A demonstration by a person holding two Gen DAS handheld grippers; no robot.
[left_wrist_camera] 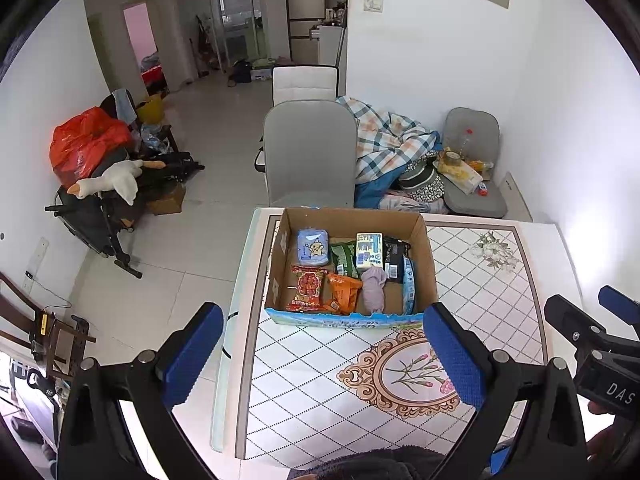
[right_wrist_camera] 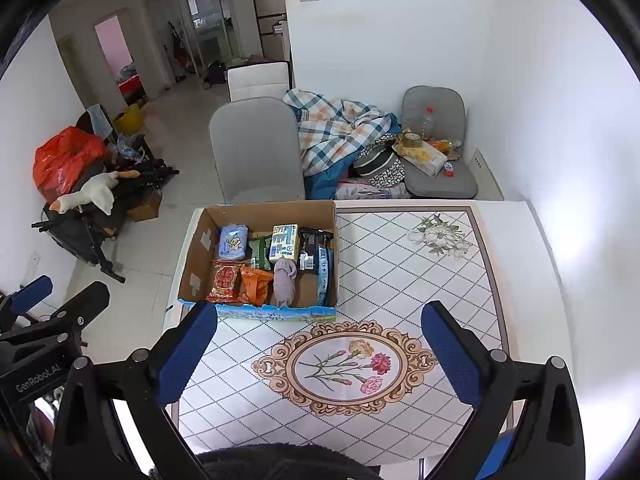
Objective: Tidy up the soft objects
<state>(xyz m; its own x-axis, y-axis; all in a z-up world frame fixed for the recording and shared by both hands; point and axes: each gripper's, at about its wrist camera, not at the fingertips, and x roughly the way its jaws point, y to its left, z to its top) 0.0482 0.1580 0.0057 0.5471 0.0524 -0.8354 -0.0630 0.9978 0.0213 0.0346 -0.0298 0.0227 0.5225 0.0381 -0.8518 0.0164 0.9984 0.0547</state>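
Observation:
A cardboard box (left_wrist_camera: 428, 264) (right_wrist_camera: 196, 252) stands at the far left of the patterned table (left_wrist_camera: 480, 280) (right_wrist_camera: 400, 264). It holds a blue tissue pack (left_wrist_camera: 312, 247) (right_wrist_camera: 232, 243), a red snack bag (left_wrist_camera: 307, 289) (right_wrist_camera: 226, 282), an orange bag (left_wrist_camera: 343, 291) (right_wrist_camera: 256, 285), a green bag (left_wrist_camera: 344, 258), a carton (left_wrist_camera: 369, 255) (right_wrist_camera: 285, 242), dark packets (left_wrist_camera: 396, 258) (right_wrist_camera: 314, 252) and a rolled lilac cloth (left_wrist_camera: 374, 289) (right_wrist_camera: 284, 282). My left gripper (left_wrist_camera: 322, 356) is open and empty, held above the table before the box. My right gripper (right_wrist_camera: 320, 354) is open and empty, above the flower medallion.
A grey chair (left_wrist_camera: 310, 152) (right_wrist_camera: 256, 148) stands behind the table. A plaid blanket pile (left_wrist_camera: 392, 140) (right_wrist_camera: 340, 128) and a cushion seat with clutter (left_wrist_camera: 472, 168) (right_wrist_camera: 436, 152) lie beyond. A stroller with a toy goose (left_wrist_camera: 108, 182) (right_wrist_camera: 88, 194) stands at the left wall.

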